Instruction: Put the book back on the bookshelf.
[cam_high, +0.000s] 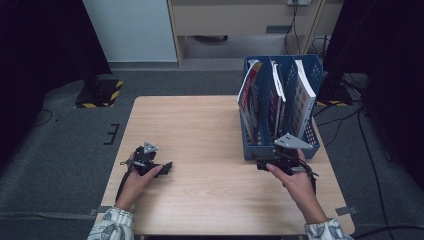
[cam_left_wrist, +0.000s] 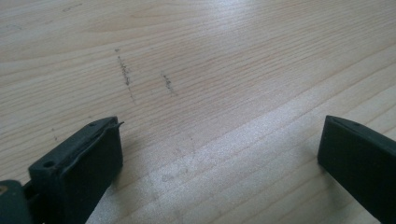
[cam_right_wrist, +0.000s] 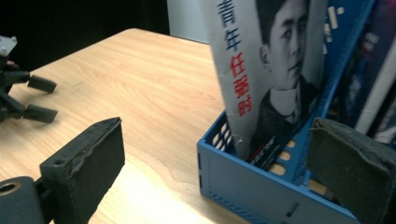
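While both grippers' fingers gape empty, the right gripper (cam_high: 266, 165) faces the blue rack (cam_right_wrist: 261, 186) of books.

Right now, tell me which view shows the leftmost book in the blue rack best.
The right gripper view: the leftmost book stands close, its cover print and portrait legible, leaning in the blue rack. The high view gives the book small, mostly its top edge and slanted cover. The left gripper view looks at the wooden table, not the book.

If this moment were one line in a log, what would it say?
left gripper: open, low over table | right gripper: open, at blue rack front | books: upright in rack
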